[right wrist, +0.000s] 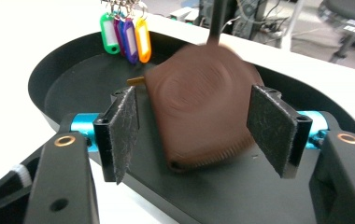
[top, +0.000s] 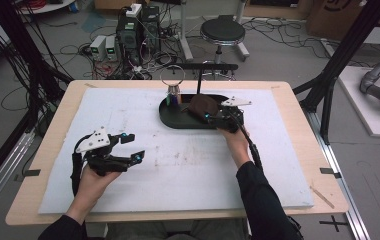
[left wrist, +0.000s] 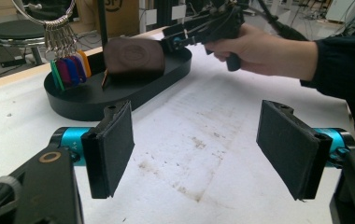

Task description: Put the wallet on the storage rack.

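No legible text — key tags [right wrist: 124, 35] blank, wallet [right wrist: 201, 105] emblem unreadable.

stool [top: 222, 31] | floor cables [top: 68, 50] | white mat [top: 143, 165] | wooden table [top: 308, 125]

Sleeves: dark, long, at the frame's bottom.
Grippers: left gripper [top: 129, 147] and right gripper [top: 215, 117] black, cyan accents, grey three-cornered plates, brass-ringed screws.

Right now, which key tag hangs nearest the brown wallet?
The orange tag, the end one on the wallet's side; purple, dark red and green hang farther off.
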`<state>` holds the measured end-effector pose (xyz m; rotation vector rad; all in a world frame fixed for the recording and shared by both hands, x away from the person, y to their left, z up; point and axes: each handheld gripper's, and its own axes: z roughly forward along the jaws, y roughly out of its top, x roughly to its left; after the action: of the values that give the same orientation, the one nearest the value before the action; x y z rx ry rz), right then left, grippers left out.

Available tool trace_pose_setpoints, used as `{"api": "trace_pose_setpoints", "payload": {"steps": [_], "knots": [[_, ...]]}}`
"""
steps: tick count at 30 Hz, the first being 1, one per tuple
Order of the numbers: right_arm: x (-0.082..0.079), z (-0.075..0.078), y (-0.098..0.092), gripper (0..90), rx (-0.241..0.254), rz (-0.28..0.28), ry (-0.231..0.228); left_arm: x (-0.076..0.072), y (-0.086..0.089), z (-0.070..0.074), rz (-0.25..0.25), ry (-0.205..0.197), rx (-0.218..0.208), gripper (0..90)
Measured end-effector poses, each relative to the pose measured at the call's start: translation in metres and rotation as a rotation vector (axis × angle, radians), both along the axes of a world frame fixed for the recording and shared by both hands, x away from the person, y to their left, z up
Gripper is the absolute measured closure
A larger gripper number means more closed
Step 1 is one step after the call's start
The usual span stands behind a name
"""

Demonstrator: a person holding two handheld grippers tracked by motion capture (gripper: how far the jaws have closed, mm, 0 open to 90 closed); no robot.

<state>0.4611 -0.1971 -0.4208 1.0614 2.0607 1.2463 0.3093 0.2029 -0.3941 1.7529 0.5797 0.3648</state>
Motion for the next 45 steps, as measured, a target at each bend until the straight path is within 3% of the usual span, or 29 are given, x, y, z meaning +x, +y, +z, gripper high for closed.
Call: {"api": "trace_pose_setpoints", "payload": {"steps": [2,6,10,14,17,20,26,29,34,45], "knots": [[-0.004,0.006,-0.004,32.7,-0.02,-0.003,-0.027,0.001,0.0,0.0,0.002,0.0,0.0,27.3],[-0.016,0.017,-0.016,32.0,0.002,0.007,-0.061,0.001,0.001,0.001,0.01,-0.004,0.005,27.3],[-0.031,0.028,-0.032,30.7,0.033,0.029,-0.049,0.002,0.004,0.003,0.029,-0.01,0.009,27.3],[-0.048,0.036,-0.048,28.8,0.038,0.055,-0.066,0.003,0.009,0.005,0.054,-0.016,0.008,27.1],[-0.061,0.038,-0.062,26.5,0.045,0.069,-0.052,0.004,0.013,0.006,0.073,-0.018,0.01,27.1],[-0.073,0.038,-0.074,25.3,0.051,0.08,-0.043,0.005,0.017,0.007,0.096,-0.021,0.013,27.1],[-0.097,0.036,-0.094,24.1,0.013,0.107,-0.046,0.005,0.024,0.007,0.134,-0.031,0.023,27.1],[-0.106,0.029,-0.103,24.0,0.016,0.09,-0.049,0.005,0.026,0.008,0.149,-0.038,0.036,27.1],[-0.11,0.018,-0.117,24.0,0.029,0.057,-0.014,0.006,0.029,0.008,0.174,-0.041,0.045,27.0],[-0.115,0.019,-0.135,24.0,0.055,0.015,-0.018,0.007,0.03,0.009,0.196,-0.045,0.055,27.0]]}}
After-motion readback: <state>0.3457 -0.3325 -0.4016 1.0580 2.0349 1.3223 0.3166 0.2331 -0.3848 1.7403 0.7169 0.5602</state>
